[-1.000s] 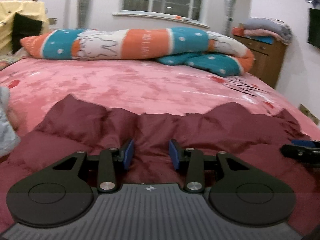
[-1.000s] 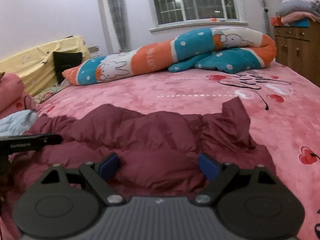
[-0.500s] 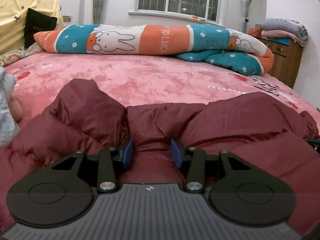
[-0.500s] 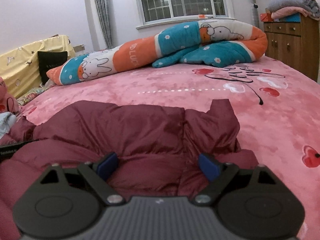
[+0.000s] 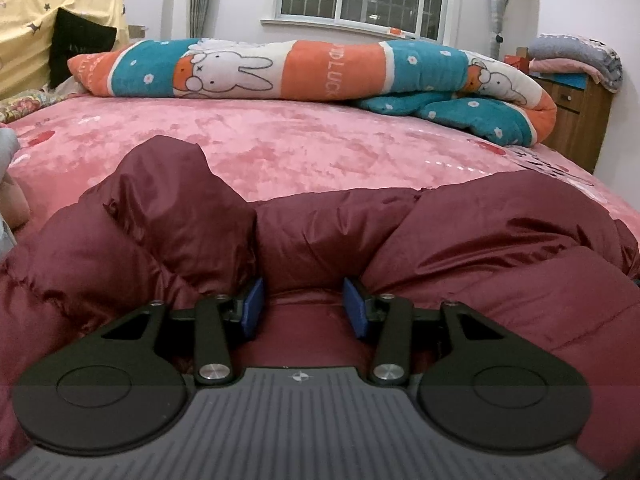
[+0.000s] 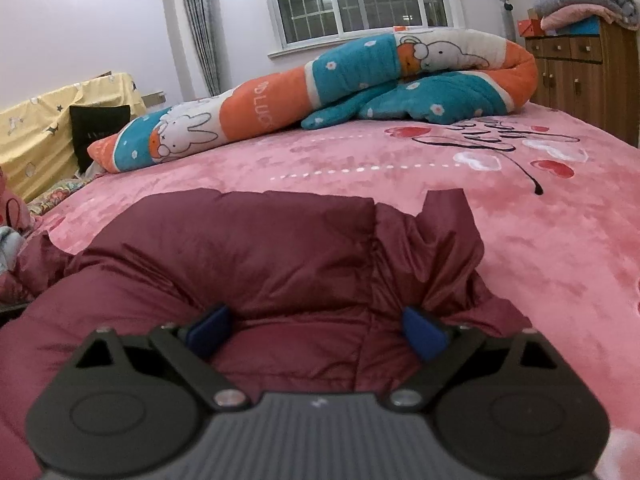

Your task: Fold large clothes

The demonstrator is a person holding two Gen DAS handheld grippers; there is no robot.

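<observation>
Left wrist view: the maroon puffer jacket (image 5: 460,248) lies bunched along the near edge of the bed (image 5: 320,148), puffed folds rising on both sides of your left hand-held gripper (image 5: 304,306). Its jaws have just been opening; they stand apart with a low ridge of jacket between the blue pads, not pinched. Right wrist view: your right hand-held gripper (image 6: 316,330) has also just been opening; its jaws are spread wide over a seam in the jacket (image 6: 280,248), pads clear of the cloth. Risks from here: the slick, springy fill will likely rebound once let go, so any fold may pop open. Close too shallow and you catch only the top layer, dragging the shell and skewing the fold. The plush cover may grip the underside and rumple it. The rolled rabbit-print quilt (image 5: 304,68) sits well apart, no obstacle.
</observation>
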